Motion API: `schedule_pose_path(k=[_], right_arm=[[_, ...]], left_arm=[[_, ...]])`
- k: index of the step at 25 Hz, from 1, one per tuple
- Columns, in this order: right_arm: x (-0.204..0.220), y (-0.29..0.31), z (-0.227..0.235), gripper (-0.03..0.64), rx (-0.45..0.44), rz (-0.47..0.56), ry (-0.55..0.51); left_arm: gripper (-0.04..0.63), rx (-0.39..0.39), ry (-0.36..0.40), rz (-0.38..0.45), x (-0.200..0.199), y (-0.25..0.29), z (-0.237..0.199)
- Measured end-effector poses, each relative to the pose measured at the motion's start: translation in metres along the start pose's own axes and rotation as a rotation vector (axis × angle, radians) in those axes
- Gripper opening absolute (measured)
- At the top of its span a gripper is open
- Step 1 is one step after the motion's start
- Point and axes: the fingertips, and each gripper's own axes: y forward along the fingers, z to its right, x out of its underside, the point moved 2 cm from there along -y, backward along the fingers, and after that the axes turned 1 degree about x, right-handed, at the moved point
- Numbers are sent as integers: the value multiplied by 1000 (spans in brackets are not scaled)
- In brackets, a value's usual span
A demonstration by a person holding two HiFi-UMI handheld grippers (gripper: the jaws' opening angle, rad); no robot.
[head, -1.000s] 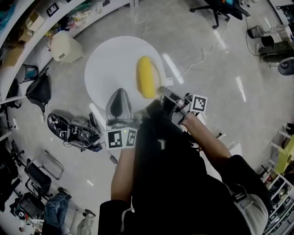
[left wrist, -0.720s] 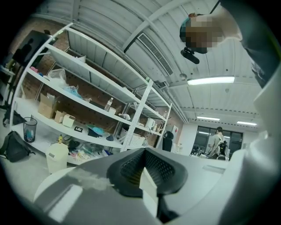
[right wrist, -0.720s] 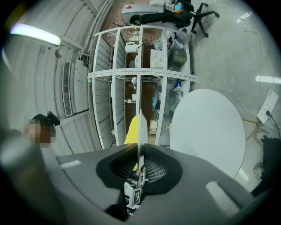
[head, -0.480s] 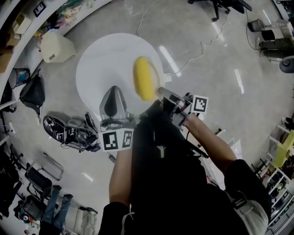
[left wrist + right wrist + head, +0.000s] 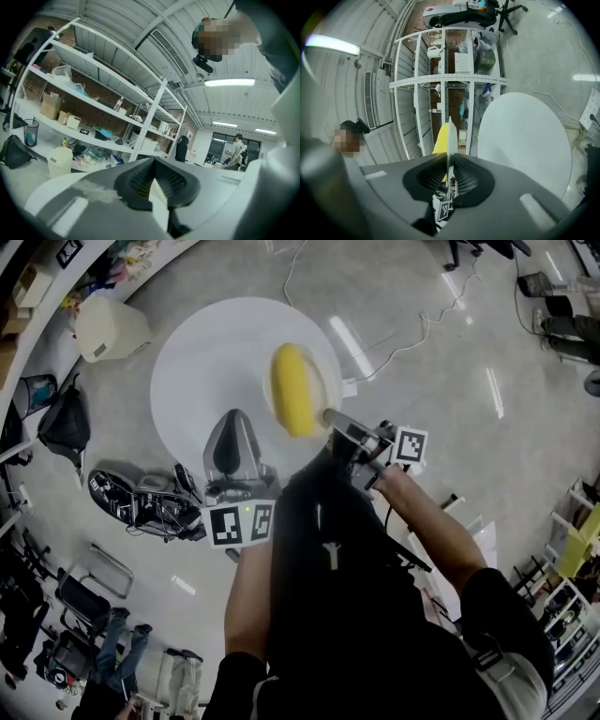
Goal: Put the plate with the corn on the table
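Pale round plate (image 5: 322, 385) with the yellow corn cob (image 5: 293, 390) is nearest you, pinched by its rim alone between the right gripper (image 5: 449, 164) jaws, which are clamped on that thin edge. It's held steeply tilted in the air over the near right part of the round white table (image 5: 202, 362), not yet down. The main risk is that the cob slides or rolls off that slope if you don't level it first. With only a rim pinch, the plate could also pivot or slip if you swing it. Your left gripper (image 5: 157, 185) sits just beside it with its jaws nearly together around a pale sliver; can't tell what that is, and it isn't supporting the plate. Set down too close to the near edge and it could tip onto the grey floor (image 5: 422, 381).
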Motion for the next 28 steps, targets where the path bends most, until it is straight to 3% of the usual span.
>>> schedule_pose_path(k=[28], right_arm=[[-37,24,87,52,50,-6,33]], left_arm=[[3,-30,-38,-34,48,58,-33]])
